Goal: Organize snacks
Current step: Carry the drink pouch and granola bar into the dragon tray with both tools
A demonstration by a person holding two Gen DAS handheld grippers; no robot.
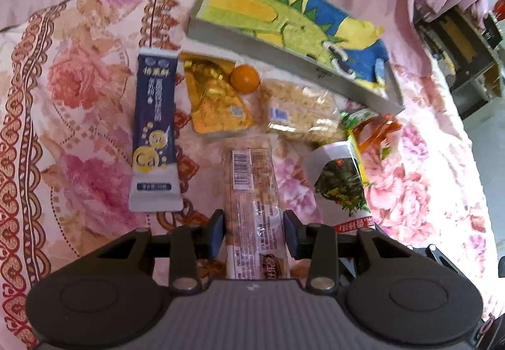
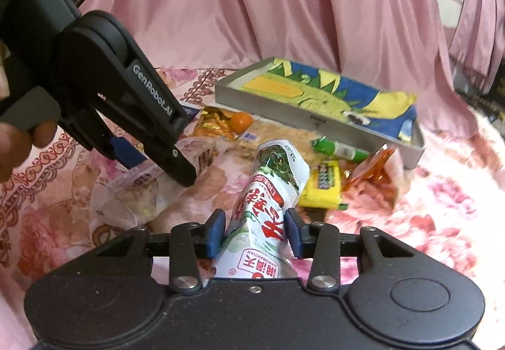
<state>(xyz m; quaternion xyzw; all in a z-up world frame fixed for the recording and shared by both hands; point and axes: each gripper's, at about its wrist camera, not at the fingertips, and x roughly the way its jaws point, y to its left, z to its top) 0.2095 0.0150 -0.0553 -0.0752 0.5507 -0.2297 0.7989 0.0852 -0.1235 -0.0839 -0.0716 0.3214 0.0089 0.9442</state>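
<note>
Left gripper [image 1: 254, 233]: clenched on a long clear-wrapped snack bar [image 1: 252, 186], blue pads against both its edges; the bar runs forward from between the fingers, barcode side up.
Right gripper [image 2: 254, 233]: grasping a white snack pouch with red characters and green leaf print [image 2: 268, 198]; both blue pads press its sides, and the pouch tilts up and away.
Left gripper seen from the right wrist: black body at upper left, bare fingers [image 2: 41, 132] of a hand around its grip.
Beside the bar: navy and white "Ca" sachet [image 1: 154, 135] lying flat to its left, apart from it.
Beyond the bar: gold foil packet [image 1: 214, 97], small orange fruit [image 1: 244, 78] touching its far corner, clear bag of pale pieces [image 1: 300, 116] to the right.
Right cluster: yellow packet [image 2: 322, 186], orange wrapper [image 2: 375, 170], green tube-shaped snack [image 2: 341, 148] just beside the tray wall.
Tray: grey metal tray [image 2: 268, 104] at the back, lined with a blue, yellow and green cartoon cloth [image 2: 331, 91].
Surface: pink floral bedspread [image 1: 79, 97]; pink satin drape [image 2: 252, 3] behind.
</note>
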